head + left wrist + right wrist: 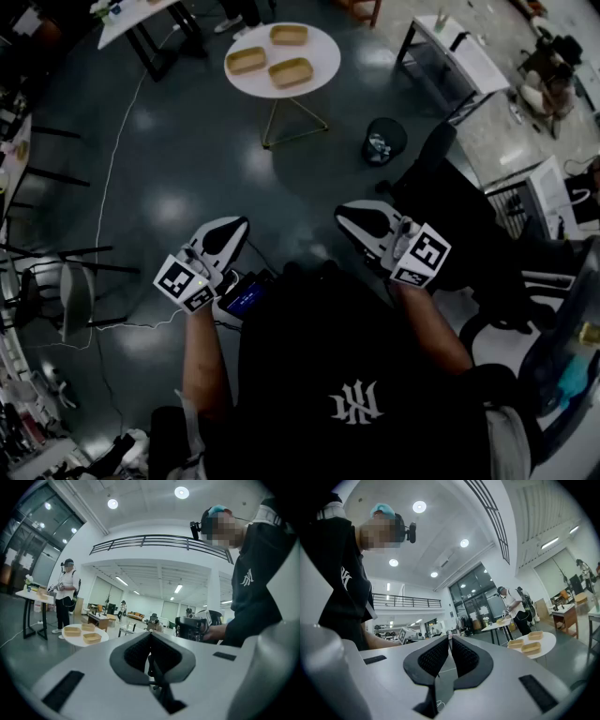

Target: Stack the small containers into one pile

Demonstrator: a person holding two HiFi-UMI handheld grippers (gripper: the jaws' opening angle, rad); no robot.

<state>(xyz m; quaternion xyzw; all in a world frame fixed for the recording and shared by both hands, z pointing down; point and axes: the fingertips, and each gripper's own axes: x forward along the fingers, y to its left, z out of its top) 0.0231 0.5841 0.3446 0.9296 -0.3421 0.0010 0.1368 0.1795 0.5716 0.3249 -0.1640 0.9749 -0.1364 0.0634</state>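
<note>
Three small tan containers (247,60), (289,35), (291,71) lie apart on a round white table (323,49) far ahead of me. In the left gripper view the containers (71,631) and table show at the left. In the right gripper view the containers (530,648) sit on the table (548,641) at the right. My left gripper (234,225) (150,635) and right gripper (352,214) (450,637) are held close to my body, well short of the table. Both are shut with nothing between their pads.
A black waste bin (384,141) stands on the dark floor right of the table's gold legs. A black office chair (450,202) is at my right, and a chair (75,291) at my left. A cable (112,169) runs across the floor. Another person (65,595) stands at a far table.
</note>
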